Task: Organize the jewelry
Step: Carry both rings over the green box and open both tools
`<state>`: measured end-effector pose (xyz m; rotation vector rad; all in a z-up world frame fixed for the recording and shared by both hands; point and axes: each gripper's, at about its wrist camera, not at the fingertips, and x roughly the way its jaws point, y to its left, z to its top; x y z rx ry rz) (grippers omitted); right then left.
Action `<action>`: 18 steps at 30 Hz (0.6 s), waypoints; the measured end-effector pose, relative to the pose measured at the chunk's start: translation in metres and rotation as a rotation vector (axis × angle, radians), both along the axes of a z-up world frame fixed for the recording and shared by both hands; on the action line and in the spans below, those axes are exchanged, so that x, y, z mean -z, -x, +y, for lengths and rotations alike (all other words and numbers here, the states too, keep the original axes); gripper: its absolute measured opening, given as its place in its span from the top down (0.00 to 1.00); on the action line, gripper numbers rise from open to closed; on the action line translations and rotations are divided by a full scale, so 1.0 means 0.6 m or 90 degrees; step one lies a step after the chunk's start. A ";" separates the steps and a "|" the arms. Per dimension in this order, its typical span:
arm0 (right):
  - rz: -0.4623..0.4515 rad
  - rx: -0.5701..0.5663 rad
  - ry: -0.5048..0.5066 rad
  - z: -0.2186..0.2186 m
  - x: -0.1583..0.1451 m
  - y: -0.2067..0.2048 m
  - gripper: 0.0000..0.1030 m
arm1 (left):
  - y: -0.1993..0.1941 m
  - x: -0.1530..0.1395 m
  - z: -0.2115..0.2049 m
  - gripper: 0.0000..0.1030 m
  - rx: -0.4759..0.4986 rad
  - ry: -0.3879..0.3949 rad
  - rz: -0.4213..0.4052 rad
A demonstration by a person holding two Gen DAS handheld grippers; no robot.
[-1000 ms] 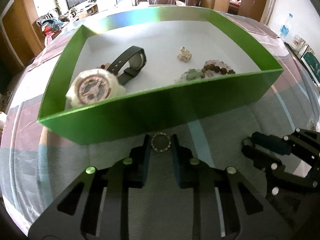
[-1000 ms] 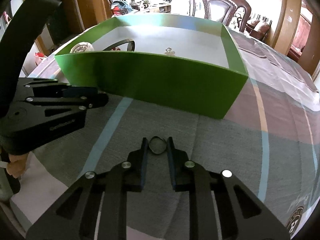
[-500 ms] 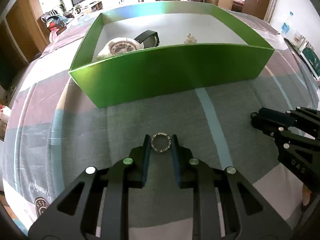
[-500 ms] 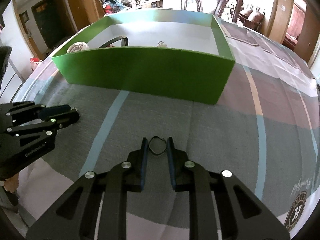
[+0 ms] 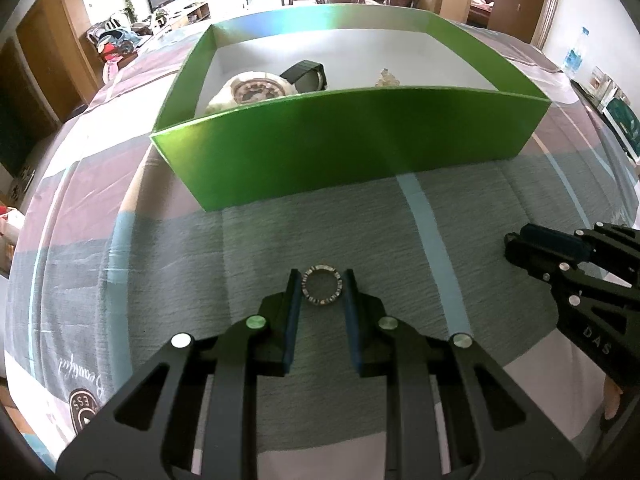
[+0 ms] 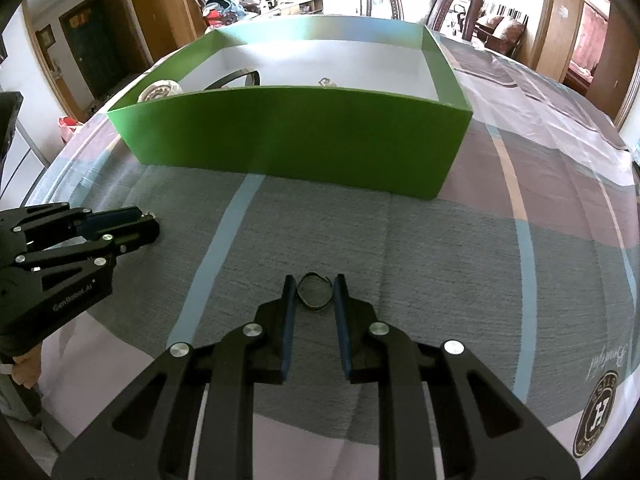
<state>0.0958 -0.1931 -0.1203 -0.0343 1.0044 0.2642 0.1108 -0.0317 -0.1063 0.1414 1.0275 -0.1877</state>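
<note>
Two claws, two small rings, and a green box point(image 5: 352, 148) waiting on a cloth-covered bench point(image 5: 400, 240): the left claw point(image 5: 320, 292) is nearly closed on a stone-set ring point(image 5: 322, 290), its blue pads pressed to the band's sides, while the right claw point(image 6: 314, 292) pinches a thin dark ring point(image 6: 315, 291) the same way. Both are poised over the grey stripe of the cloth near the bench's front edge, short of the box's near wall. Inside the box, toward its left end, lie a white watch point(image 5: 250, 90) and a dark watch point(image 5: 306, 76), with a pale trinket point(image 5: 386, 77) near the middle. The step in hand looks like the carry to the box. Next, each claw must probably clear the near wall, reach a bare patch of the white floor, then part its pads to let its ring drop.
</note>
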 end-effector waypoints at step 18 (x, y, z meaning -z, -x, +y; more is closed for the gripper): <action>-0.127 0.038 -0.040 -0.013 -0.166 -0.176 0.81 | -0.187 -0.200 0.033 0.80 -0.052 0.020 -0.154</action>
